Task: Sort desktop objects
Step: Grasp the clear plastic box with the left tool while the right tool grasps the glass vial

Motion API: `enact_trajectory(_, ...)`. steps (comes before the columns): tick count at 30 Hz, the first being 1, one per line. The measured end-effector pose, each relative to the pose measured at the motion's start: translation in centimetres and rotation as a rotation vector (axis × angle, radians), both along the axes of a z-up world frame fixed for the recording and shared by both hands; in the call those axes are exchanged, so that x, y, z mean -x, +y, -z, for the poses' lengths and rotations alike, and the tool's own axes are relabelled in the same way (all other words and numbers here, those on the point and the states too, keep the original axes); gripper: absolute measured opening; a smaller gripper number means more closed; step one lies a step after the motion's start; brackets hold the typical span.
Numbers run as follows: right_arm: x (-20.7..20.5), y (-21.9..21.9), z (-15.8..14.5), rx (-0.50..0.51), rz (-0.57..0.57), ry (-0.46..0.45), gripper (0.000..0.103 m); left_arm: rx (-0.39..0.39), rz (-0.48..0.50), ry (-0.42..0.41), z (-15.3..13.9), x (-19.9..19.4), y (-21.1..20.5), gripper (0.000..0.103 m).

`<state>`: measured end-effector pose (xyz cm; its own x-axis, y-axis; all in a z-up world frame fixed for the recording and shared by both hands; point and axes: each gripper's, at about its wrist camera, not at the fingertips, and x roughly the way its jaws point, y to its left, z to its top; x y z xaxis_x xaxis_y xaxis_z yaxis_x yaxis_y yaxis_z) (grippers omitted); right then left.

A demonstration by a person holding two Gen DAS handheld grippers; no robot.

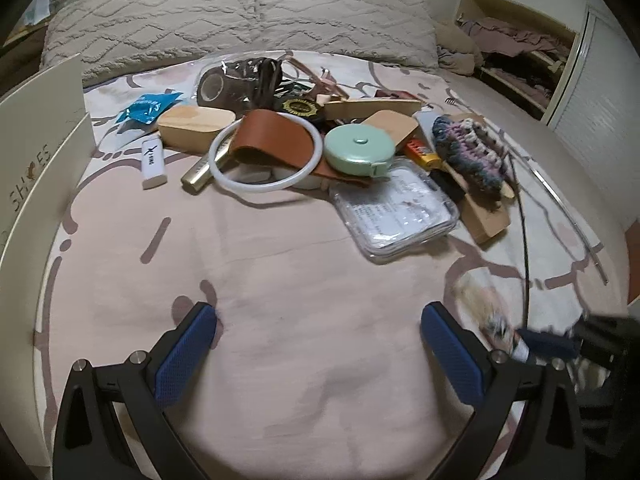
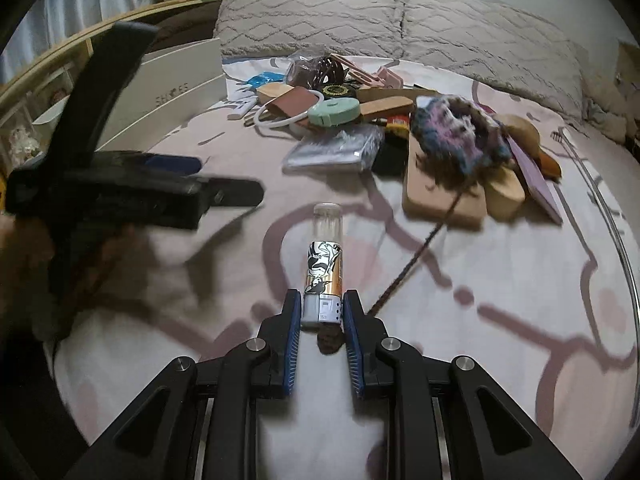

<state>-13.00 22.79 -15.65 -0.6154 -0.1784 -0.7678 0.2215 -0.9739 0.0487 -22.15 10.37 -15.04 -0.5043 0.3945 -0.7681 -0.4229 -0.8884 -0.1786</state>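
My right gripper (image 2: 322, 308) is shut on the base of a patterned tube with a clear cap (image 2: 325, 264), held just above the pink bed sheet. The tube shows blurred at the right of the left wrist view (image 1: 496, 328). My left gripper (image 1: 318, 326) is open and empty over bare sheet; it also shows as a dark blurred shape in the right wrist view (image 2: 132, 196). A pile of objects lies ahead: a mint tape measure (image 1: 358, 150), a white ring (image 1: 264, 156), a brown leather strap (image 1: 272, 136), a clear plastic case (image 1: 396, 210) and a crocheted piece (image 1: 468, 152).
A white shoe box (image 1: 36, 160) stands at the left edge. Grey pillows (image 1: 240, 20) lie behind the pile. A white eraser (image 1: 153, 164), a wooden box (image 1: 192, 126) and wooden blocks (image 2: 444, 196) lie around. A dark yarn strand (image 2: 416, 264) trails across the sheet.
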Motion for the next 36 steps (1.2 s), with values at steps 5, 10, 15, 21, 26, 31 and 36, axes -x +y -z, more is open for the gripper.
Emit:
enact_trajectory(5, -1.3, -0.3, -0.1, 0.018, 0.012, 0.000, 0.022, -0.064, 0.043, -0.034, -0.6, 0.1, 1.0, 0.102)
enact_trajectory(10, -1.2, 0.0, 0.3, 0.061, 0.049, 0.012, 0.022, -0.157, 0.025, -0.134, -0.8, 2.0, 2.9, 0.102)
enact_trajectory(15, -0.9, 0.3, 0.6, 0.095, 0.062, 0.015, 0.022, -0.154, -0.027, -0.171, -0.6, 3.3, 5.1, 0.102)
enact_trajectory(21, -0.9, 0.0, 0.6, 0.080, 0.068, 0.027, 0.022, -0.112, -0.087, -0.142, -0.2, 3.7, 6.7, 0.102)
enact_trajectory(26, -0.9, 0.2, 0.7, 0.093, 0.067, 0.027, 0.022, -0.075, -0.101, -0.101, 0.1, 3.5, 6.7, 0.096)
enact_trajectory(31, -0.9, 0.6, 0.6, 0.121, 0.069, 0.021, 0.022, -0.057, -0.122, -0.080, 0.2, 3.4, 6.3, 0.079)
enact_trajectory(36, -0.7, 0.6, 0.8, 0.113, 0.070, 0.023, 0.022, -0.037, -0.120, -0.054, 0.2, 3.2, 6.6, 0.079)
